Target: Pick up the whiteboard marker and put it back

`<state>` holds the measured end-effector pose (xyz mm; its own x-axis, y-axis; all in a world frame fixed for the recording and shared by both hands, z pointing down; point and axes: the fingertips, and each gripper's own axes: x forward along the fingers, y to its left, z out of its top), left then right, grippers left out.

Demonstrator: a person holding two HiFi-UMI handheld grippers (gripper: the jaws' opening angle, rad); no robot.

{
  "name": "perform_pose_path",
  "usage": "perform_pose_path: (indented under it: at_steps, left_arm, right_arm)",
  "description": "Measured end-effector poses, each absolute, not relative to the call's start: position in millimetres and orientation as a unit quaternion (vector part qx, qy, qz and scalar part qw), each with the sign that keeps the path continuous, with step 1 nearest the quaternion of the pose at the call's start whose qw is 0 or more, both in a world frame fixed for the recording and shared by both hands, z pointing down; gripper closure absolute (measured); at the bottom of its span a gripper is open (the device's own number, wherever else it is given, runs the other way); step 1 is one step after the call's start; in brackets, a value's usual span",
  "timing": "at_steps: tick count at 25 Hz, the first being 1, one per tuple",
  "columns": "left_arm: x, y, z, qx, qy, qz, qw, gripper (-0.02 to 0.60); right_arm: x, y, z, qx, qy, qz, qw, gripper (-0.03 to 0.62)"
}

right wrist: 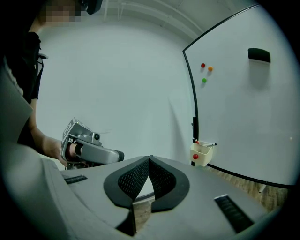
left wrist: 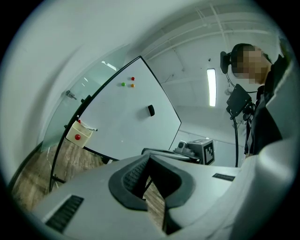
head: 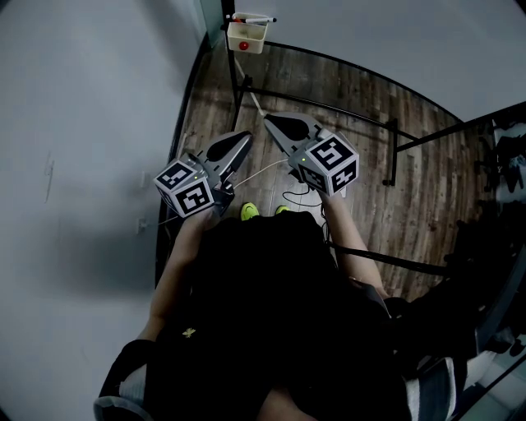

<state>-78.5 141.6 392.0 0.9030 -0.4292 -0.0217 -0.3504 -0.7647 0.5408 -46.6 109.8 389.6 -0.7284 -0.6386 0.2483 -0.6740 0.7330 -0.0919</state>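
L gripper (head: 244, 136) & R gripper (head: 269, 122): jaws together on both, nothing btwn. Whiteboard marker (head: 253, 18) lies across top of cream holder (head: 246, 39) at bottom corner of the board (right wrist: 243, 112), well apart from both grippers.

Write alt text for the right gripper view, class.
Grey right tongs, shut and empty, fill the foreground; beyond stands a black-framed white whiteboard. A slim whiteboard marker lies across a small cream plastic holder at its lower left corner.

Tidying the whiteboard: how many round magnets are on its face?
3 on the whiteboard, near its left edge: red magnet, orange magnet just right of it, green magnet below. Another red dot sits on the tray.
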Motion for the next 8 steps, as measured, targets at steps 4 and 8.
perform_pose_path:
  at_steps: [4, 8]
  left_arm:
    - [-76.7, 143.5, 390.6, 0.936, -0.21, -0.075, 0.273, 0.578]
    - [-75.6, 147.5, 388.4, 0.936, -0.21, -0.074, 0.274, 0.578]
  right_arm:
    - [-44.9, 112.9, 389.0, 0.354, -0.926, 0.086, 0.101, 0.6]
    - [-43.0, 118.0, 391.7, 0.353, -0.924, 0.093, 0.11, 0.6]
